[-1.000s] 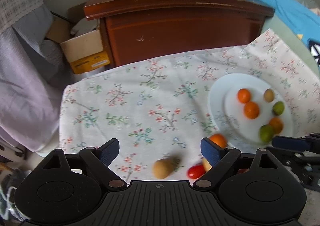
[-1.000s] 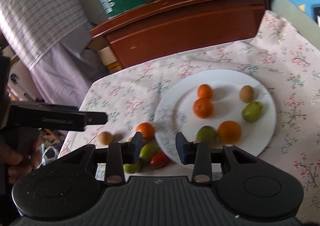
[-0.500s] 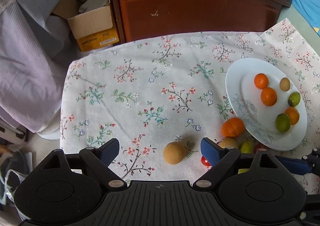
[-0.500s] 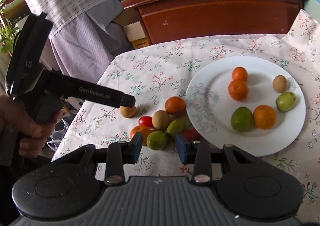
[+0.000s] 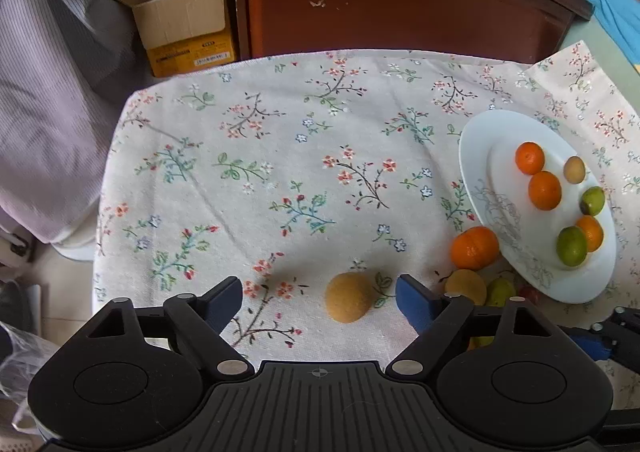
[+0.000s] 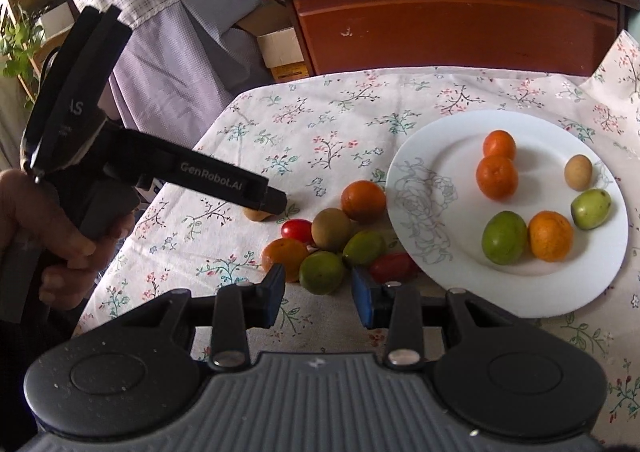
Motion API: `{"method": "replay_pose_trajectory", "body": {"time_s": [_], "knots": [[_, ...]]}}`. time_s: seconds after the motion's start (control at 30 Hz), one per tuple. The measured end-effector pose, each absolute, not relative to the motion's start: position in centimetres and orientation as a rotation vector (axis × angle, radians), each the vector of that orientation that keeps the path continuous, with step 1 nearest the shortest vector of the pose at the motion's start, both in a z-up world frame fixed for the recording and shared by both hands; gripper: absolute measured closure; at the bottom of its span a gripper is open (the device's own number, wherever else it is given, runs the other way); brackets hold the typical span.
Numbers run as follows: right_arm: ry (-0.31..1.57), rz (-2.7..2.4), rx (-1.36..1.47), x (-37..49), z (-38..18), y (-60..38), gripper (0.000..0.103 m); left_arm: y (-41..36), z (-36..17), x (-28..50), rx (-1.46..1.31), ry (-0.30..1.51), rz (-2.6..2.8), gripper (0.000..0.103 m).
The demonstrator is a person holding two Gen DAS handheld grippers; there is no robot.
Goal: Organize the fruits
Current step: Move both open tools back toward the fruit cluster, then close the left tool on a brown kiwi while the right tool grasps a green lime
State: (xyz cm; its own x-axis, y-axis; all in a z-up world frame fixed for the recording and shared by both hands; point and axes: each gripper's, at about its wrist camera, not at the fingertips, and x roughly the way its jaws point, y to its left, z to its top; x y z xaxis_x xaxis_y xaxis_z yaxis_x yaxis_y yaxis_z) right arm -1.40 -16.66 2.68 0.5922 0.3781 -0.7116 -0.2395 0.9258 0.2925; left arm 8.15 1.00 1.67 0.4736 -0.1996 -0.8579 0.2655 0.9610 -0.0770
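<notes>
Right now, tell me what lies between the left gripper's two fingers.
In the left wrist view, the open left gripper brackets a tan round fruit on the floral tablecloth, nearer its right finger; the rest is bare cloth.

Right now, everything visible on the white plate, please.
The plate is round, white and glossy, likely ceramic, with a faint grey floral sketch on its left side. It lies flat on the floral cloth, right of the loose fruit pile. Six small fruits sit on it: three orange, two green, one tan. A red tomato lies at its near-left rim. Neither gripper touches it.
</notes>
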Motion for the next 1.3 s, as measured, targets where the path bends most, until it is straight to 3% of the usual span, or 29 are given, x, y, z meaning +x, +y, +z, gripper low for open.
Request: {"method": "replay_pose_trajectory", "body": {"time_s": [0.27, 0.4, 0.6, 1.3], "knots": [[0.852, 0.346, 0.136, -1.2, 2.0, -16.0, 0.071, 0.5, 1.1, 8.1, 0.096, 1.017, -0.303, 0.037], [0.851, 0.343, 0.150, -1.0, 1.8, -16.1, 0.077, 0.3, 1.2, 7.9, 0.110, 0.998, -0.311, 0.059], [0.853, 0.340, 0.159, -1.0, 1.8, -16.1, 0.077, -0.1, 1.4, 7.6, 0.119, 0.994, -0.349, 0.073], [0.838, 0.345, 0.206, -1.1, 2.7, -16.9, 0.077, -0.5, 3.2, 6.2, 0.150, 0.891, -0.362, 0.079]]}}
